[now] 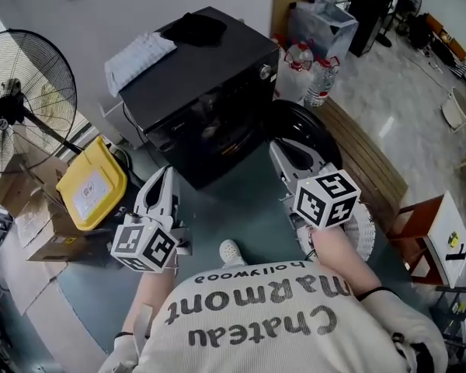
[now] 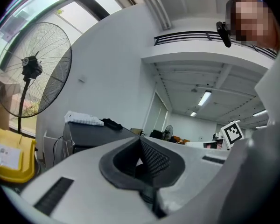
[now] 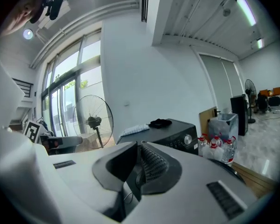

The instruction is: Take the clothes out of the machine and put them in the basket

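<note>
The black washing machine [image 1: 210,76] stands ahead with its round door [image 1: 304,127] swung open to the right. Its drum opening [image 1: 214,127] is dark, and I can make out no clothes inside. A white perforated basket [image 1: 365,238] sits on the floor at the right, mostly hidden behind my right gripper's marker cube. My left gripper [image 1: 164,172] [image 2: 140,140] and right gripper [image 1: 277,146] [image 3: 139,146] are both held out level in front of the machine, short of it. Both are shut with nothing between their pads.
On the machine's top [image 2: 91,132] [image 3: 170,133] lie a white folded towel [image 1: 138,57] and a black cloth [image 1: 193,28]. A standing fan [image 1: 19,103] and a yellow container [image 1: 93,183] are at the left. Water bottles [image 1: 311,72] and a wooden bench [image 1: 369,158] are at the right.
</note>
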{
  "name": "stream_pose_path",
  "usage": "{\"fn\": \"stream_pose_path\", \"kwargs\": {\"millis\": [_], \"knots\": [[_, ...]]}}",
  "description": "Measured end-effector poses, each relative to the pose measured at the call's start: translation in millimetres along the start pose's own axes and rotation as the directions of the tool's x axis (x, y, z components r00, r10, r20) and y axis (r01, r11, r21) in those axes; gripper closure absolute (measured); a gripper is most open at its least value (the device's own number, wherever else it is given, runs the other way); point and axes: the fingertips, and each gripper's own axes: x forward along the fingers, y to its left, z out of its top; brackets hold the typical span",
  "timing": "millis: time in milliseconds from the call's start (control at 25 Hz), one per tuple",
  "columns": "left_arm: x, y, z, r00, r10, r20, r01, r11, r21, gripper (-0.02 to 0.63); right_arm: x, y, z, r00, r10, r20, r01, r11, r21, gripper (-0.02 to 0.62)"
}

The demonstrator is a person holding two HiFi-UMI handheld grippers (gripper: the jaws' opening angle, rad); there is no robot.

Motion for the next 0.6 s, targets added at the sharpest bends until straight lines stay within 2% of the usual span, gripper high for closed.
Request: {"fn": "stream_pose_path", "kwargs": {"millis": [120,280,440,600], "knots": [[31,24,16,1.000,-0.006,0.012,0.006,1.000,0.014,0.598,38,-7,23,0.998,0.018,0.066,-0.017,1.000,-0.008,0.548],[68,54,15,1.000,-0.002,0.001,0.002,1.000,0.013,0.598,82,-18,26,0.992,0.055,0.115,-0.059,0.998,0.025,0.548],[100,75,-5,0.999,0.011,-0.031,-0.012,1.000,-0.017,0.598,122,-36,4,0.995,0.077,0.068,-0.082,0.995,0.059,0.548],[121,82,-43,0.995,0.059,-0.086,-0.065,0.995,-0.069,0.598,155,-51,-36,0.988,0.150,-0.026,-0.146,0.983,0.110,0.548]]}}
